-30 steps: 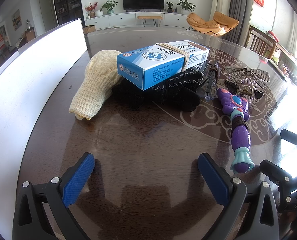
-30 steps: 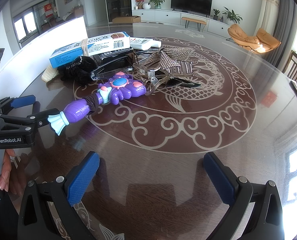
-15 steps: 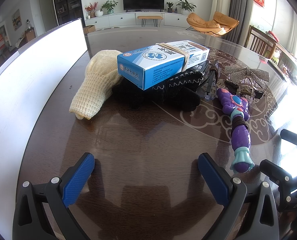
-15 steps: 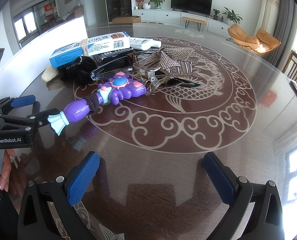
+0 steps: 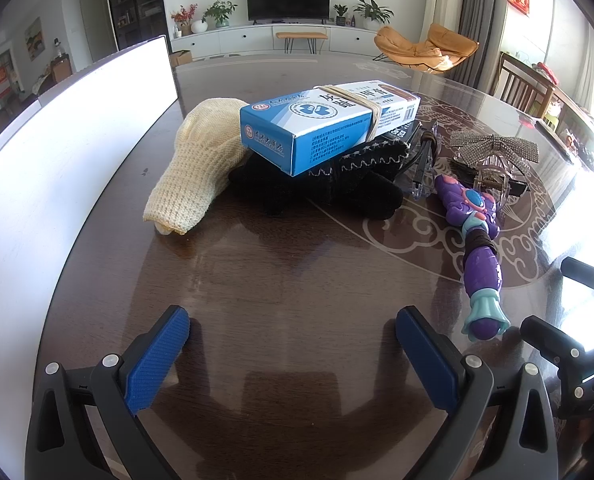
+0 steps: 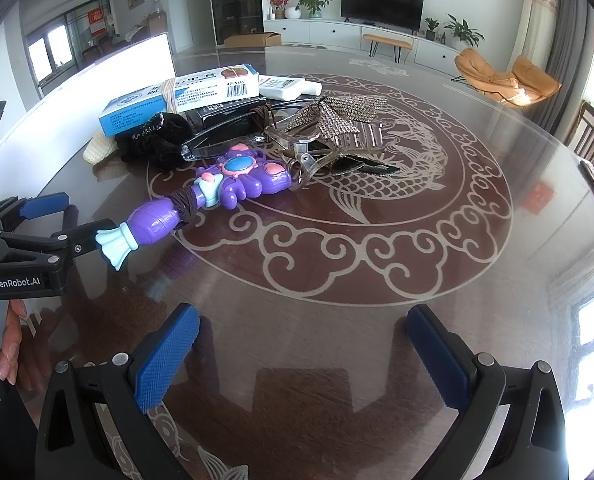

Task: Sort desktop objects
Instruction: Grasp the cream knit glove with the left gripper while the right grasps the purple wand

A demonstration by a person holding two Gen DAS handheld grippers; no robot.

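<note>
A pile of objects lies on the dark round table [image 5: 297,280]. A blue-and-white box [image 5: 329,120] with a rubber band rests on a black glove [image 5: 337,184], beside a cream knitted glove [image 5: 193,168]. A purple toy wand [image 5: 477,248] lies to the right, near clear glasses [image 6: 225,140], a rhinestone bow hair clip [image 6: 337,120] and a white tube [image 6: 289,87]. My left gripper [image 5: 293,344] is open and empty, short of the pile. My right gripper [image 6: 303,350] is open and empty over bare table; the wand [image 6: 217,196] lies ahead to its left.
A white panel [image 5: 57,152] stands along the table's left edge. The left gripper also shows at the left of the right wrist view [image 6: 63,216], held by a hand. Chairs [image 5: 529,88] stand beyond the table's far right.
</note>
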